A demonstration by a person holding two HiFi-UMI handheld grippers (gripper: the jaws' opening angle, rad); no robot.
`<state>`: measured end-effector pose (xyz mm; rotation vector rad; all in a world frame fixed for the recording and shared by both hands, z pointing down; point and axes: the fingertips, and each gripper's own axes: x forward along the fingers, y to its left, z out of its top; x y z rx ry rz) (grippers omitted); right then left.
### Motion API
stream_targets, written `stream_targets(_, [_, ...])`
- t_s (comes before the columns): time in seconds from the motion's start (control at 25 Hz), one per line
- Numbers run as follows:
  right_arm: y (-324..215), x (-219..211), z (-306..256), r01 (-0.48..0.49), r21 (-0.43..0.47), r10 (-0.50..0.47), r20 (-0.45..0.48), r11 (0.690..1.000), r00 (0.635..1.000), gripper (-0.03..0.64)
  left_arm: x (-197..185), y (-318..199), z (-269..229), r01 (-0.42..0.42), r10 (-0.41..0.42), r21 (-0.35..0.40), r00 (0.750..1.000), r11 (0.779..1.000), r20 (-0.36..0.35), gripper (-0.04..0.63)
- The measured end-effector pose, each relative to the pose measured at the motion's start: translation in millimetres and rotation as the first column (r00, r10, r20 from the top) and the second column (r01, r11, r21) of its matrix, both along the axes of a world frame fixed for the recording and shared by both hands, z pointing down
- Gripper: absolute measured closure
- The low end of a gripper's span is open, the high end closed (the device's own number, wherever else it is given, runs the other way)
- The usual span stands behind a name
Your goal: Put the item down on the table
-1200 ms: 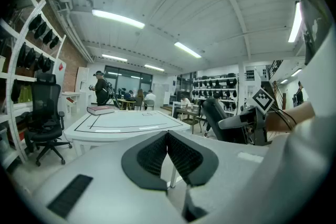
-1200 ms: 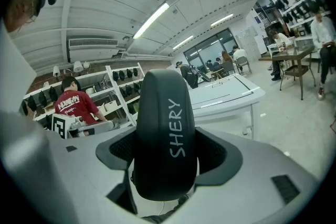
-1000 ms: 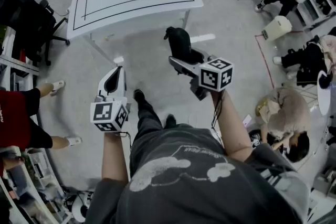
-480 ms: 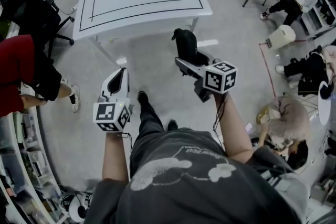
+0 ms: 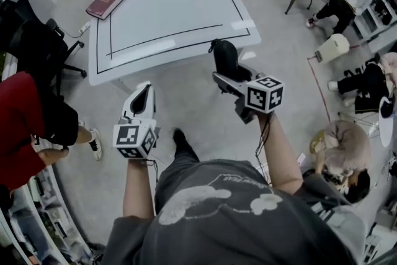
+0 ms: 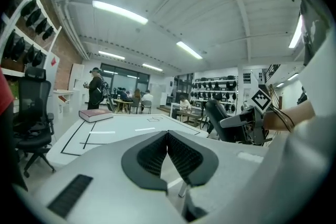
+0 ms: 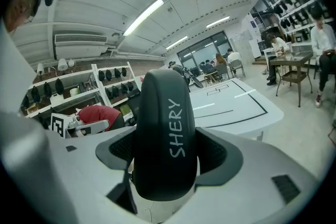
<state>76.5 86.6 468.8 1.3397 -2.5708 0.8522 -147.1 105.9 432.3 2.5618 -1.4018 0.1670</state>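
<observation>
Our right gripper's [image 7: 167,153] jaws stand wide, clamped on a black rounded item [image 7: 165,128] lettered SHERY. Its lower end sinks behind the gripper body, and we cannot tell what kind of thing it is. Our left gripper's [image 6: 167,150] jaws meet with nothing between them. In the head view the item is held in the air at centre frame, by the near edge of the white table [image 5: 167,22], and it covers the right pads. A red book [image 5: 107,1] lies at the table's upper-left corner. At left, the frame cuts off a person in red [image 5: 28,127].
</observation>
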Motion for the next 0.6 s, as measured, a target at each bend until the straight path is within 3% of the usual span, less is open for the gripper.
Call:
stream_targets(0.28, [-84, -24, -13, -0.072, 0.021, 0.073, -0.045, 0.997, 0.996, 0.287, -23, -94, 2, -0.089, 0.089, -0.017, 0.996, 0.996, -0.033, 0.592])
stream_targets(0.6, [-134, -55, -6, -0.112, 0.000, 0.112, -0.042, 0.994, 0.993, 0.287, -44, -150, 13, -0.155, 0.153, -0.029, 0.986, 0.987, -0.067, 0.592])
